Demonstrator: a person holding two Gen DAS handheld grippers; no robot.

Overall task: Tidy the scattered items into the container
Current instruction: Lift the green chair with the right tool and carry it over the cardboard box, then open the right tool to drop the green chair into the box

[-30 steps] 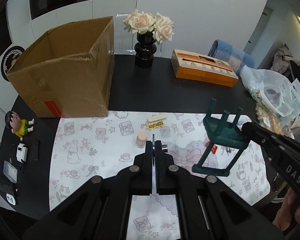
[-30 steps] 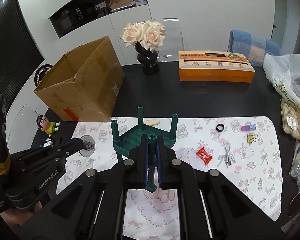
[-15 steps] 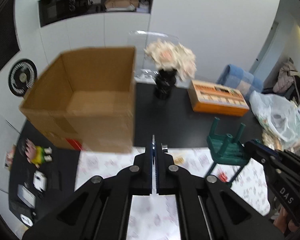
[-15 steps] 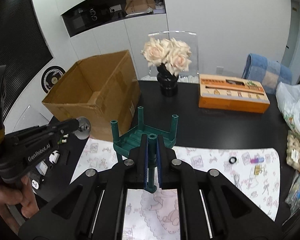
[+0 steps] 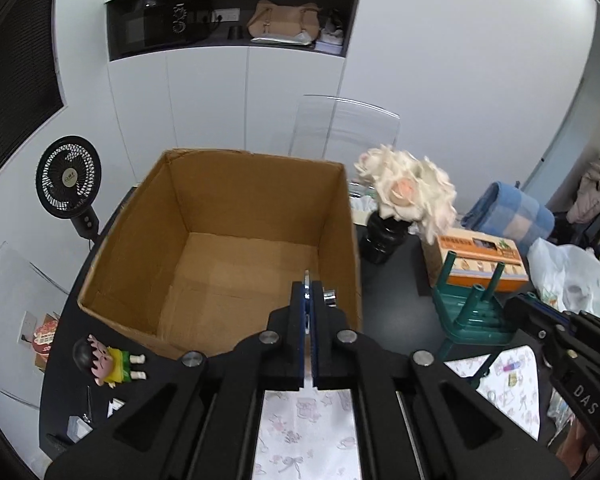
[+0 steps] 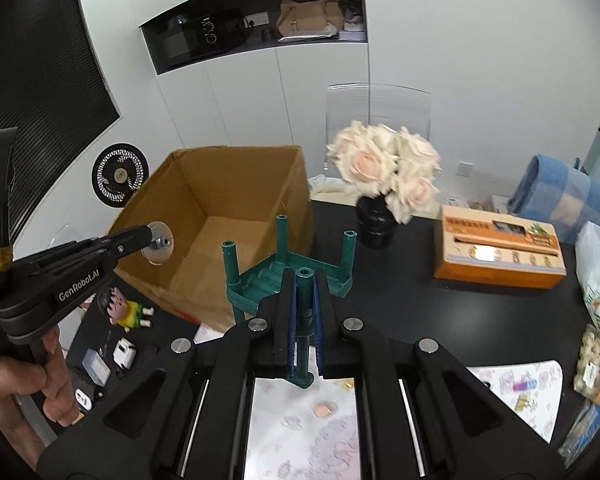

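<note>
1. The left gripper (image 5: 310,300) is clenched on a thin metal disc with a bolt (image 6: 158,243), held above the cardboard box (image 5: 236,248) near its 5 o'clock rim.
2. The right gripper (image 6: 305,312) grasps one leg of an upturned green plastic stool (image 6: 288,272), at 3 o'clock beside the box.
3. The box is plain brown corrugated card, open-topped; its visible floor is bare.
</note>
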